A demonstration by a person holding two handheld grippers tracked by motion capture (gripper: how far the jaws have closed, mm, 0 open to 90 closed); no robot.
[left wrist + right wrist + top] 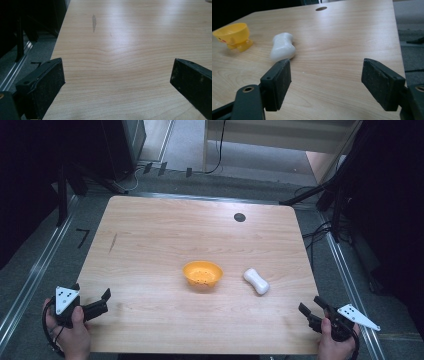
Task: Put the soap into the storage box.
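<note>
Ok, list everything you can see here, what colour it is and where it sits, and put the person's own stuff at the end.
Table: one, light wood, centre of the high view.
Bowl: one, orange-yellow with small holes in its bottom, near the table's middle.
Soap-shaped block: one, white, lying just right of the bowl, apart from it.
Round hole: one, dark, in the tabletop toward the far edge.
Streak mark: one, dark, on the table's left part.
Floor: grey, around the table, with metal rails and cables.
Left hand-held gripper: one, black, jaws open, at the near left corner.
Right hand-held gripper: one, black, jaws open, at the near right corner.
</note>
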